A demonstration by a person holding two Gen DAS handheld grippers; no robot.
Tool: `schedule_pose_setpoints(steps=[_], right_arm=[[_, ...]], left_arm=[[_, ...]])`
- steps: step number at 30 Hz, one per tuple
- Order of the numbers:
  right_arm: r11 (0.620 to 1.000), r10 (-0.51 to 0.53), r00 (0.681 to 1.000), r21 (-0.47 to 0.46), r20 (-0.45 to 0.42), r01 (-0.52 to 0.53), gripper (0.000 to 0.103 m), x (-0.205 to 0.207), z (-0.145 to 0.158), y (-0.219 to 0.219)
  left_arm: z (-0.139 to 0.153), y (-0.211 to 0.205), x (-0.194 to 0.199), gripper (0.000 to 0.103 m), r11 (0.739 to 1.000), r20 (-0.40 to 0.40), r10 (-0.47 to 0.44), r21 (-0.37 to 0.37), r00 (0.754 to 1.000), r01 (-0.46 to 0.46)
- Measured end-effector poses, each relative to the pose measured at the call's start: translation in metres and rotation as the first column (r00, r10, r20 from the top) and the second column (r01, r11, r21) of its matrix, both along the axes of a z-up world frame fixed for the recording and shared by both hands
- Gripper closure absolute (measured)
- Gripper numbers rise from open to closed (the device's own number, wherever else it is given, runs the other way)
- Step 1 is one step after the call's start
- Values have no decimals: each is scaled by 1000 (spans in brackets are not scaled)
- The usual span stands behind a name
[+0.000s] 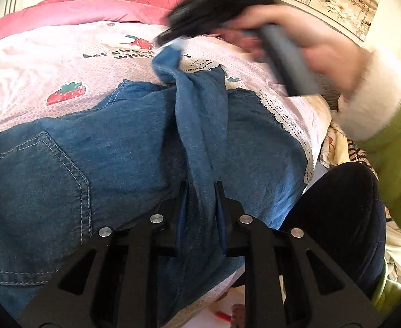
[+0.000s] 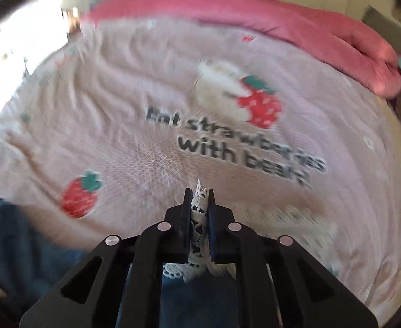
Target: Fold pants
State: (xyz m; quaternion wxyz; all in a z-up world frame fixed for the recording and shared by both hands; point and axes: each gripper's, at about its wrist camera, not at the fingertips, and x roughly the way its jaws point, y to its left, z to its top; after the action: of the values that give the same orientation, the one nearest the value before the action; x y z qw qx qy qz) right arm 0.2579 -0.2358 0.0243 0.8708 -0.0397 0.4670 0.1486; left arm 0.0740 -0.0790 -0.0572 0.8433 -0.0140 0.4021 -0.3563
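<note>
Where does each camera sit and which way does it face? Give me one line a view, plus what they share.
Left wrist: on the left gripper, looking along its fingers across the pants it clamps, toward the far wall; the right hand, green sleeve and blurred right gripper show.
Right wrist: on the right gripper, looking down over the bedspread; only its own fingers show, shut on lace trim.
Shared: bedspread, pink quilt, pants.

Blue denim pants [image 1: 134,147]; pale pink strawberry-print sheet [image 2: 145,87]; white lace trim [image 2: 199,213].
</note>
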Motion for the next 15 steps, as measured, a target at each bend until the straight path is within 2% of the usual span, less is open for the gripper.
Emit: schedule_pose_setpoints(steps=[4, 7, 11, 15], right_arm=[[991, -107, 992, 91, 63, 101, 94, -58, 27, -81], [977, -149, 988, 160, 42, 140, 94, -98, 28, -125], [967, -123, 992, 223, -21, 125, 92, -162, 4, -164], [981, -74, 995, 173, -67, 85, 81, -199, -24, -179]], left_arm=[[2, 0, -2, 91, 1000, 11, 3, 6, 1000, -3], [4, -3, -8, 91, 1000, 51, -6, 31, 999, 4], [10, -9, -16, 91, 995, 111, -33, 95, 993, 23], [7, -18, -23, 91, 983, 128, -67, 178, 990, 43]])
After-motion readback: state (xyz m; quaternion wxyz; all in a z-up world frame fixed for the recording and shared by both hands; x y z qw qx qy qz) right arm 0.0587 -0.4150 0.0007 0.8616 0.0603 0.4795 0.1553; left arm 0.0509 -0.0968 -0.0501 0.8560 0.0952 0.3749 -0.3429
